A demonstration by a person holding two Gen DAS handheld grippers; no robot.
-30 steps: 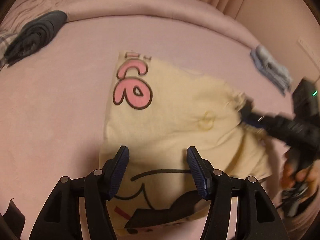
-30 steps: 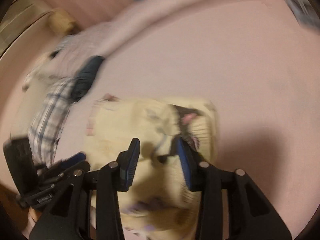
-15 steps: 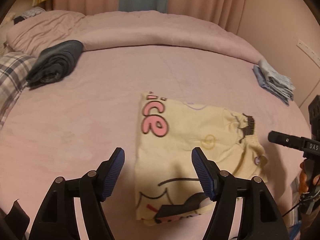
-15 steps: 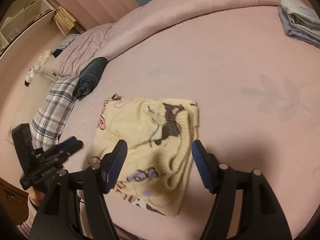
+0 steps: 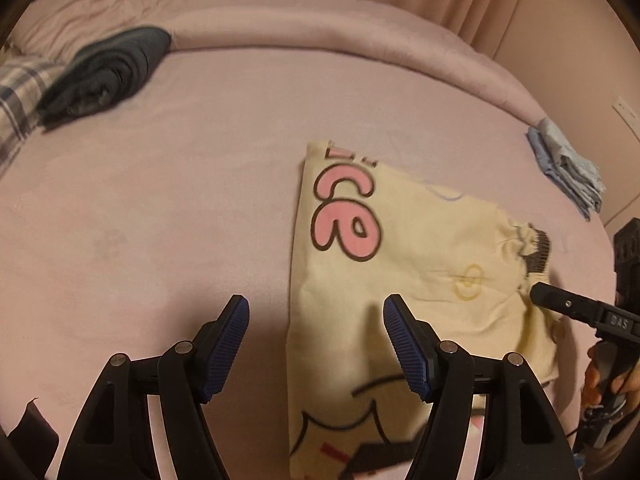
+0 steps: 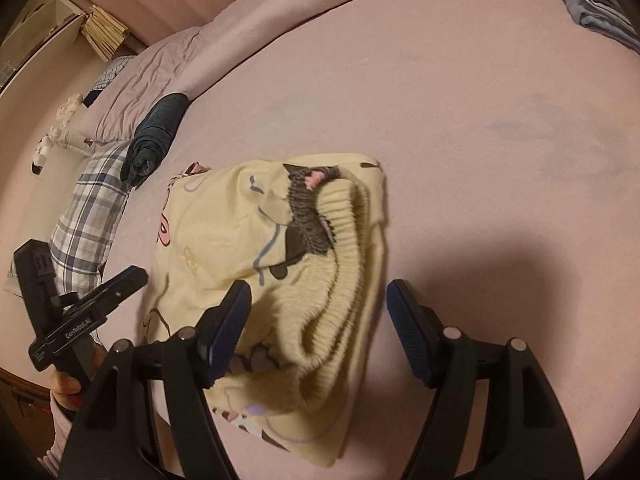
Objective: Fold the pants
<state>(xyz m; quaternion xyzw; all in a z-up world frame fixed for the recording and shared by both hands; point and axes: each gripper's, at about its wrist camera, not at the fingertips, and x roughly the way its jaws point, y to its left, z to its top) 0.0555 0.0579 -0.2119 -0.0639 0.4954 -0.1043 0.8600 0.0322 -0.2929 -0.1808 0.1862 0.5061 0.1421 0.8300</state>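
Note:
The cream-yellow pants (image 5: 404, 276) with pink letters and cartoon prints lie folded on the pink bed sheet (image 5: 168, 208). My left gripper (image 5: 316, 308) hovers open over their left folded edge and grips nothing. Its left finger is above bare sheet, its right finger above the cloth. In the right wrist view the pants (image 6: 224, 236) show their ribbed waistband (image 6: 340, 240) bunched on top. My right gripper (image 6: 318, 292) hangs above that waistband, its jaws opening, the pads clear of the cloth. Each gripper shows in the other's view: right gripper (image 5: 568, 304), left gripper (image 6: 100, 300).
A rolled dark garment (image 5: 104, 72) lies at the far left beside a plaid pillow (image 6: 92, 208). A stack of folded pale blue clothes (image 5: 568, 168) sits at the right edge of the bed. A rolled pink duvet (image 5: 320, 28) runs along the back. A person's hand (image 6: 66, 388) holds the left gripper.
Both grippers opened wider and drew back from the pants. The right one let go of the waistband. The pants now lie still and folded on the sheet.

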